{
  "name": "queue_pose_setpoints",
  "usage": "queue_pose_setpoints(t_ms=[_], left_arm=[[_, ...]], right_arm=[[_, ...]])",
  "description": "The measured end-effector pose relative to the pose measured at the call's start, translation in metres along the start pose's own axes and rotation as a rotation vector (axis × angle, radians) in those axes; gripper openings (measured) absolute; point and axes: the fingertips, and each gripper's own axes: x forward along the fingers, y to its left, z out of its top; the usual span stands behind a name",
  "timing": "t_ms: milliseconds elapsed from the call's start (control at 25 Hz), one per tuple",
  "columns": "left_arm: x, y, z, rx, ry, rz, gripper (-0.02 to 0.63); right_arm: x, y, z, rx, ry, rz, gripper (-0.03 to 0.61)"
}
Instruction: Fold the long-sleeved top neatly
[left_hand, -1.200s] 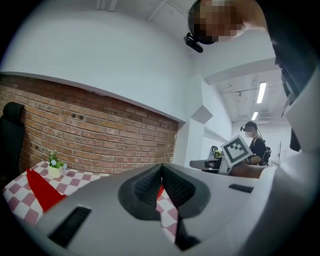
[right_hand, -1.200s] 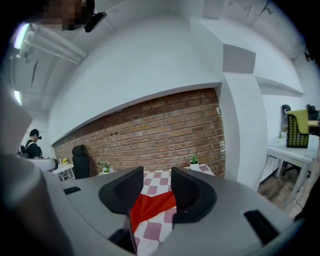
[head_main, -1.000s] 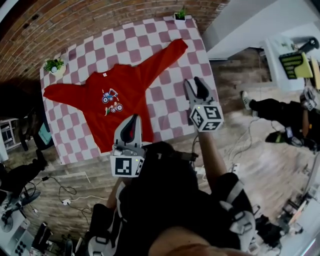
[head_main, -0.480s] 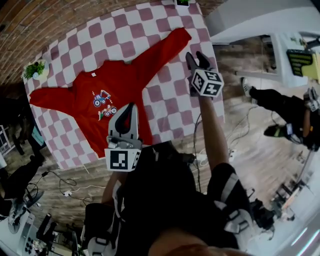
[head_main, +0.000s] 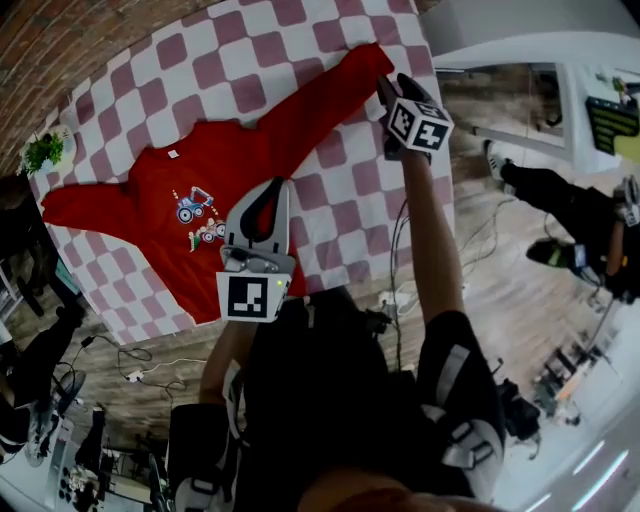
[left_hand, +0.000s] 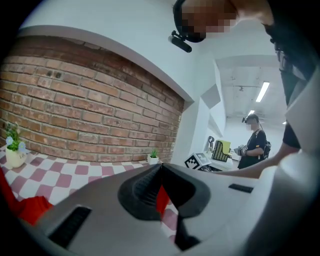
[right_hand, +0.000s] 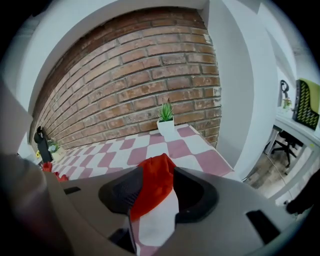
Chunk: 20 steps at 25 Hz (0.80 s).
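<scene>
- Left gripper (head_main: 270, 195) (left_hand: 160, 172), jaws pressed together with nothing in them, is carried on a bent arm close to the person's body. It points forward over the near edge of the checkered tabletop (head_main: 345, 215), above the hem of the red long-sleeved top (head_main: 150, 200).
- The top lies flat, front up, on the left half of the tabletop. One sleeve reaches toward the left edge, and the other slants toward the far right corner.
- Right gripper (head_main: 393, 88) (right_hand: 152, 182) tilts down at the end of an arm stretched straight forward. Its jaws stand wide apart, with that sleeve's cuff (head_main: 372, 60) (right_hand: 156, 175) between them, not pinched.
</scene>
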Motion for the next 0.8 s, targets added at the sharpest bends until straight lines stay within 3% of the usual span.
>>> queue_pose_setpoints(t_ms=[240,560,800], left_arm=[[0.027,0.005,-0.014,-0.005,0.028,-0.031,0.008],[0.042,0.004,-0.028,0.014,0.060,-0.049,0.008],[0.032,0.001,-0.017,0.027,0.044,-0.036,0.008]], right_arm=[[0.026,-0.018,-0.006,0.024,0.043,-0.031,0.176],[0.049,-0.023,-0.017,0.079,0.095,0.003,0.175],[0.039,-0.019,-0.008,0.066,0.086,0.001,0.053]])
